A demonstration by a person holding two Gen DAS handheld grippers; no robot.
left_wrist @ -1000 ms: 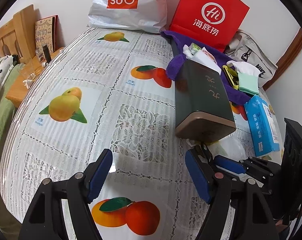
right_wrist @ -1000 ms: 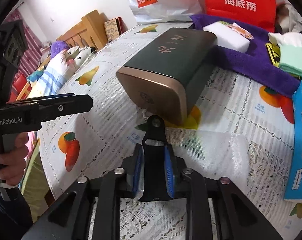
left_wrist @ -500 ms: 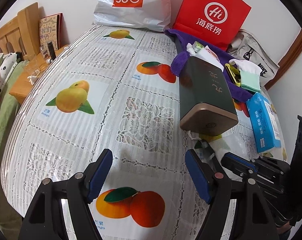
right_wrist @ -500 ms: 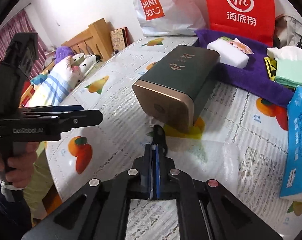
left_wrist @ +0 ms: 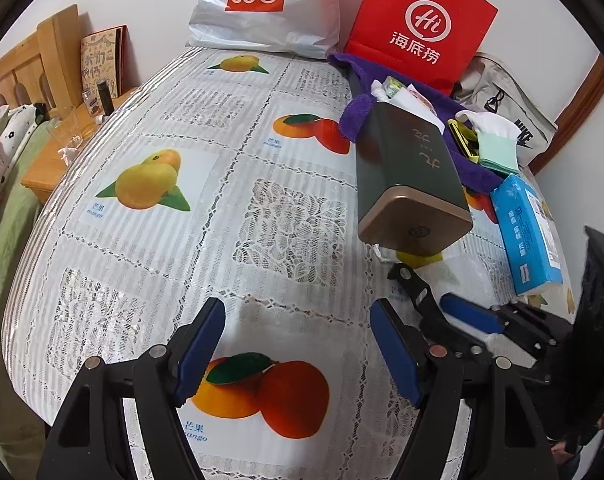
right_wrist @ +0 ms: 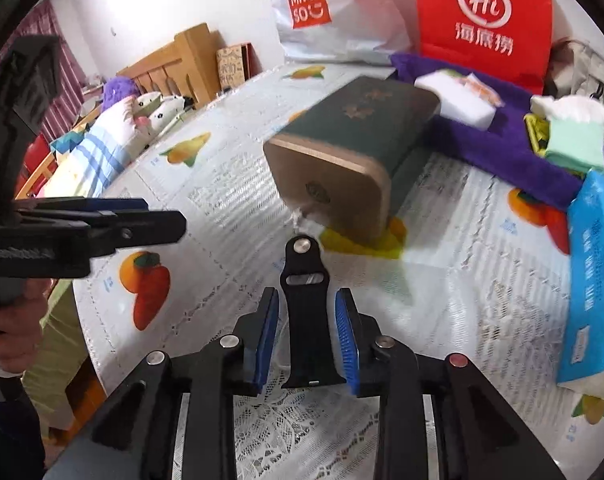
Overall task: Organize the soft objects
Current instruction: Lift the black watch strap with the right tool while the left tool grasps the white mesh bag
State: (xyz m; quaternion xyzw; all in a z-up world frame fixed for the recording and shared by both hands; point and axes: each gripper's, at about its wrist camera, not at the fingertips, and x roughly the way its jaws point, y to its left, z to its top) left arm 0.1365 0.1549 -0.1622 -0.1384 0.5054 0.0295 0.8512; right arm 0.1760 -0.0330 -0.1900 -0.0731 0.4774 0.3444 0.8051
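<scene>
A table covered with a lace-and-fruit-print tablecloth (left_wrist: 261,216) stands against a white wall, beside a wooden bed. On it, a black watch strap (right_wrist: 306,312) lies between the blue pads of the right gripper (right_wrist: 306,334), whose jaws are opening; narrow gaps show on both sides of the strap, so the pads do not press it. Just beyond the strap lies a dark green box (right_wrist: 354,148) with a gold end. Behind that, a purple towel (right_wrist: 498,140) carries a white sponge (right_wrist: 458,100) and a folded mint-green cloth (right_wrist: 574,140). A blue tissue pack (right_wrist: 594,280) lies to the right. White (left_wrist: 261,4) and red (left_wrist: 422,24) shopping bags lean on the wall. The left gripper (left_wrist: 297,344) hovers over the cloth, jaws wide and empty.
</scene>
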